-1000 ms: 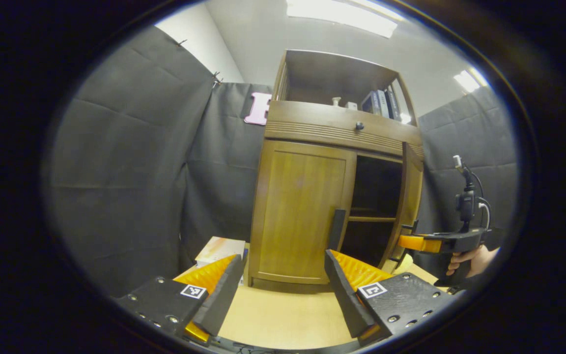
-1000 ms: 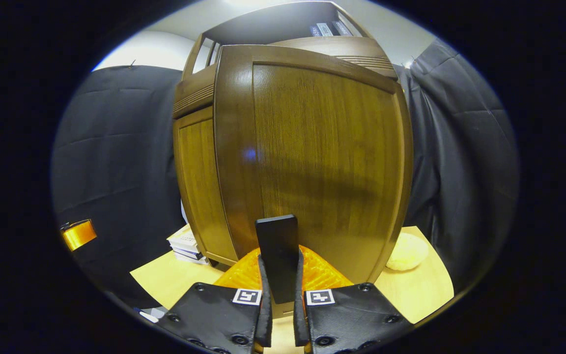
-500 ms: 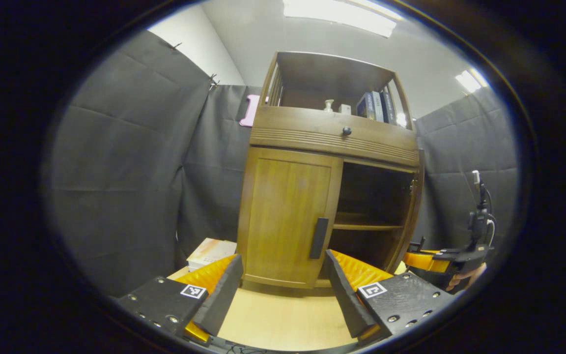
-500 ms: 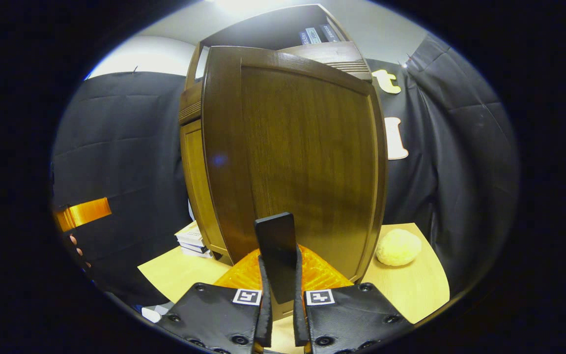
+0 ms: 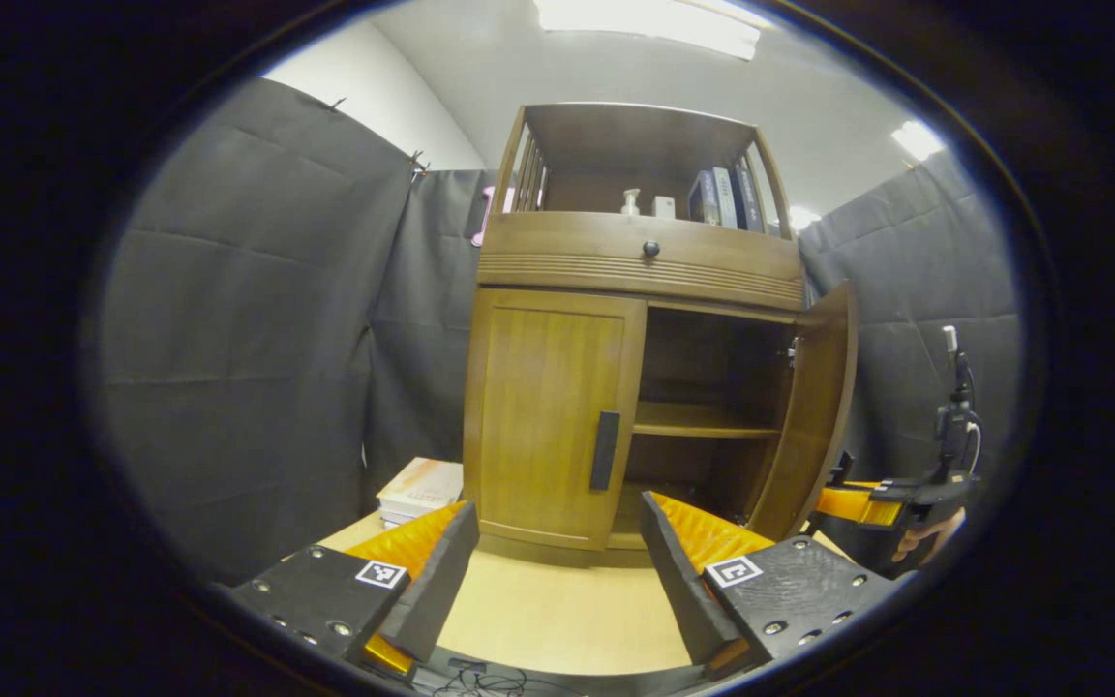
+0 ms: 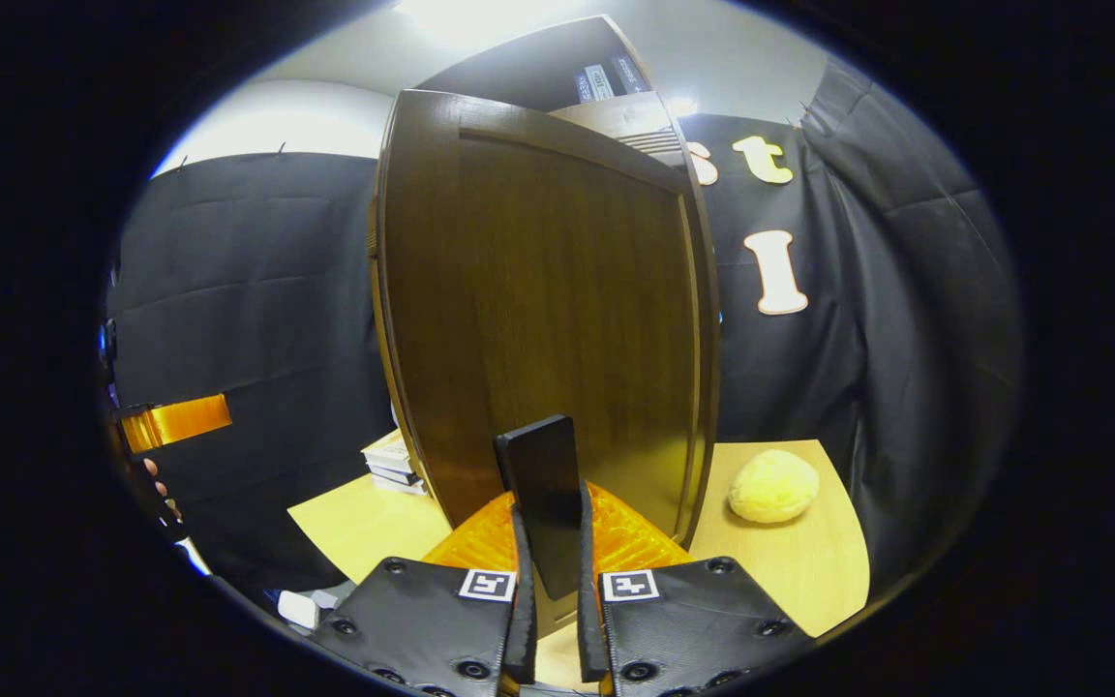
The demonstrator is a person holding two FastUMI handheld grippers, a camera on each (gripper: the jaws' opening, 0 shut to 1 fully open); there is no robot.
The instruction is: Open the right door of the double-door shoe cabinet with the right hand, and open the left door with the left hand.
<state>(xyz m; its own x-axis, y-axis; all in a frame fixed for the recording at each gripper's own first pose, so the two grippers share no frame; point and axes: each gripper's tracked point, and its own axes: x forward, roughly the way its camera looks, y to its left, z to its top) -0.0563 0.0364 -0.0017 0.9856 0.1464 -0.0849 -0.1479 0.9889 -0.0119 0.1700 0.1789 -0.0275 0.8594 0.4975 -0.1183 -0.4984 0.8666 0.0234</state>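
Observation:
The wooden shoe cabinet (image 5: 635,261) stands on a light table. Its right door (image 5: 817,407) is swung wide open, showing a shelf (image 5: 703,426) inside. The left door (image 5: 548,416) is closed, with a black vertical handle (image 5: 605,450). My left gripper (image 5: 557,571) hangs open in front of the left door, apart from it. In the right gripper view, my right gripper (image 6: 550,581) is shut on the right door's black handle (image 6: 543,503), with the door (image 6: 557,319) close ahead. In the left gripper view the right gripper (image 5: 872,503) shows beside that door, held by a hand.
A stack of books (image 5: 419,487) lies left of the cabinet on the table (image 5: 548,610). A pale round object (image 6: 773,486) sits on the table to the right of the open door. Black cloth walls surround the booth. Books and bottles stand on the cabinet's top shelf (image 5: 693,198).
The right door has swung farther open with my right gripper on its handle. My left gripper has drawn back and shifted, so the closed left door's handle shows between its fingers.

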